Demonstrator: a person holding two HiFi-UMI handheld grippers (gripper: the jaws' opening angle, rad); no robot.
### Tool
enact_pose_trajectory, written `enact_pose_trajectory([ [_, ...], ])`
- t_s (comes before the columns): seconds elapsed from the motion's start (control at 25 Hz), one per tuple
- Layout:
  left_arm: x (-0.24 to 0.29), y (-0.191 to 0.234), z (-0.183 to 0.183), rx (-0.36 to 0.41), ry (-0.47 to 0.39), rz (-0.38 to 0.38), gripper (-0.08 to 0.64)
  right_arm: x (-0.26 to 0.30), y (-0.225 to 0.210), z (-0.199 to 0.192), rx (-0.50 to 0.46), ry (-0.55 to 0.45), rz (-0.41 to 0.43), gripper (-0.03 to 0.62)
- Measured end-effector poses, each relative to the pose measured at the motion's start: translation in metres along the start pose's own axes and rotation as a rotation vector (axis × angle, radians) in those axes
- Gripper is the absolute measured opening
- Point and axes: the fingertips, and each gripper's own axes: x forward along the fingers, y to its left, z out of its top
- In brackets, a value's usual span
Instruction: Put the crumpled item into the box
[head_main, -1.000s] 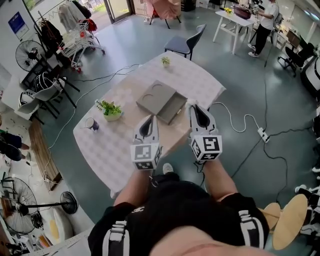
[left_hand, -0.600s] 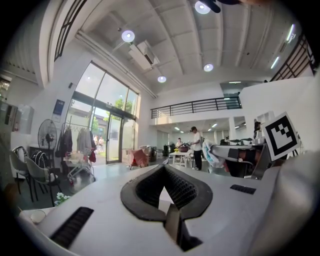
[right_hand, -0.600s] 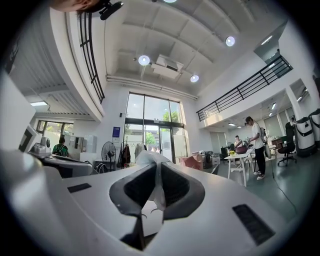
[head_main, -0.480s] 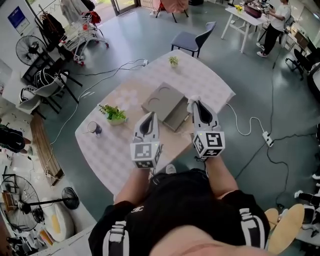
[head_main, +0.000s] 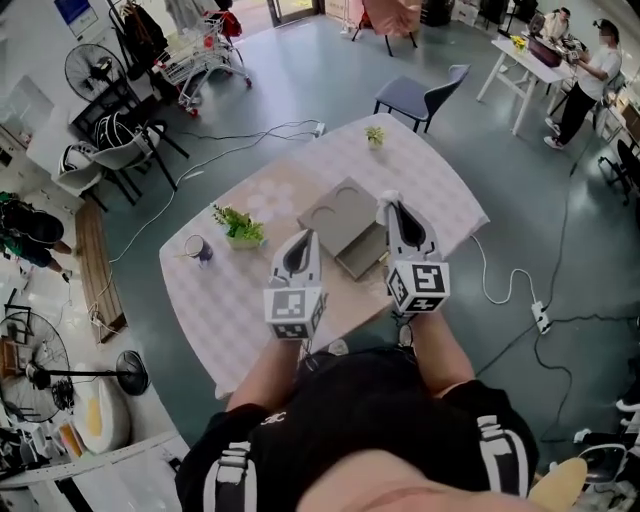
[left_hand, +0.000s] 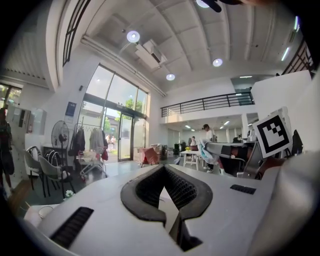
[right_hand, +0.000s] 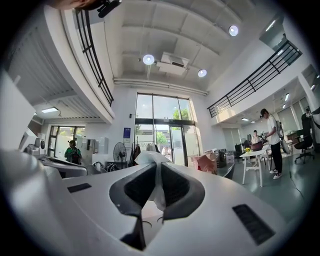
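The person has stepped up to the table's (head_main: 228, 300) near edge: the right gripper (head_main: 389, 203), pinching the wad (right_hand: 150, 161), nears the box (head_main: 345, 212); the left gripper (head_main: 304, 237) is pressed together, empty.

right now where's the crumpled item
The crumpled item is pinched in the right tool, white tip poking out; in the head view that tool is right of centre, by the grey box.

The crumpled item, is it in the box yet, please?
Out: the crumpled item is pinched between the right gripper's fingers, not lying in the box.
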Motion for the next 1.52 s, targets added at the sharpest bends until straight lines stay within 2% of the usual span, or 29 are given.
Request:
enact_pose_trajectory([
  [0.32,0.027,-0.029,0.020,-0.027,-0.019,0.124,-0.009,0.022,-0.035,0.005,-0.014,0.009,0.136,0.028],
  [0.56,0.041,-0.032,0.019,-0.041,-0.015,0.215,-0.009,0.045,-0.053,0.004,-0.018,0.027,0.220,0.028],
  [1.04,0.049,-0.024,-0.002,-0.043,0.002,0.353,-0.009,0.075,-0.050,-0.016,-0.054,0.058,0.375,0.028],
  [1.2,0.041,-0.019,-0.004,-0.059,0.002,0.386,-0.009,0.080,-0.033,-0.030,-0.151,0.093,0.444,0.028],
  [1.52,0.025,-0.011,-0.012,-0.059,0.022,0.403,-0.008,0.074,-0.002,-0.073,-0.365,0.184,0.595,0.029],
])
